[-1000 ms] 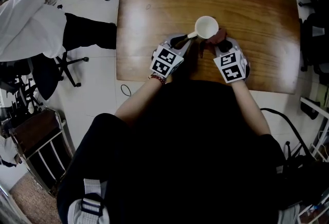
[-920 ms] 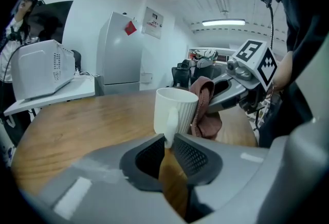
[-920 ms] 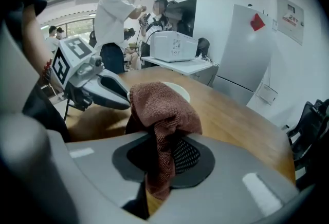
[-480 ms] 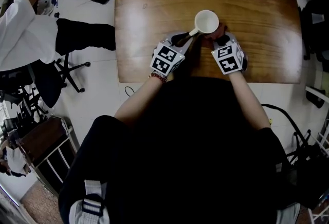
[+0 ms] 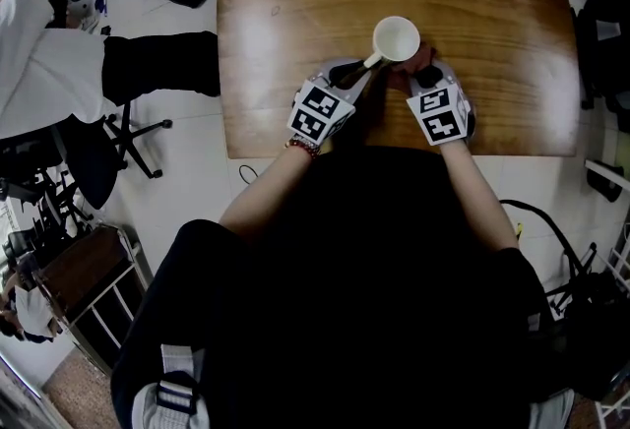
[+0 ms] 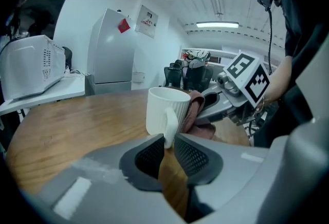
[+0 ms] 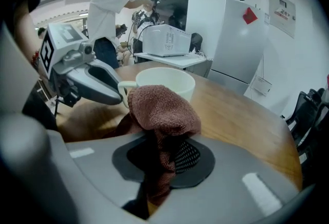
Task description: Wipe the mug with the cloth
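Seen from above, a white mug (image 5: 396, 40) is standing upright on the wooden table (image 5: 285, 4), a tool closing in from each near side. In its own view, the left gripper (image 6: 165, 141) is pinching the mug's handle (image 6: 168, 126) between nearly closed jaws, apparently steadying it. In the right gripper view, the right gripper (image 7: 160, 159) is clamping a reddish cloth (image 7: 160, 107), bunching it against the mug's wall for wiping.

On table (image 5: 295, 14), cloth (image 7: 162, 107) lies right of mug (image 5: 396, 40), touching.

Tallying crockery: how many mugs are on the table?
1. The white mug stands upright on the wooden table, handle gripped by the left tongs, brown cloth in the right tongs against its side. No other shows.
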{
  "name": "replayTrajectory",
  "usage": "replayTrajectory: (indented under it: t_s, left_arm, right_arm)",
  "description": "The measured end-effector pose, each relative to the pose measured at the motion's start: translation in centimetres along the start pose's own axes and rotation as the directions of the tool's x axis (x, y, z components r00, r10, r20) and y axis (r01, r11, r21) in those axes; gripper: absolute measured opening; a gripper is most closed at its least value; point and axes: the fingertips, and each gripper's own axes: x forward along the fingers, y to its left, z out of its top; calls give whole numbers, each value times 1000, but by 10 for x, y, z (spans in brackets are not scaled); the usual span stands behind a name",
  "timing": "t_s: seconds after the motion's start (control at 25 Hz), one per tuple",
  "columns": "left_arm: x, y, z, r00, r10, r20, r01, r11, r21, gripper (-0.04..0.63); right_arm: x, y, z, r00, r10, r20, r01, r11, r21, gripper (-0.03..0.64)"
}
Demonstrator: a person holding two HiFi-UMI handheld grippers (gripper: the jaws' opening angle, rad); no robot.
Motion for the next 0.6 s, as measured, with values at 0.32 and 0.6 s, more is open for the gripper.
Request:
replayTrajectory:
  t_s: [0.32,0.6]
  left_arm:
    - [11,-20,1,999,-51,-7,51,997,60,69]
    - [13,-24,2,998,-64,-18,65,996,67,67]
  right_arm:
    - [-28,6,15,993,17,116,-20,999,25,58]
    - [-4,7,-5,999,27,33,-28,999,20,58]
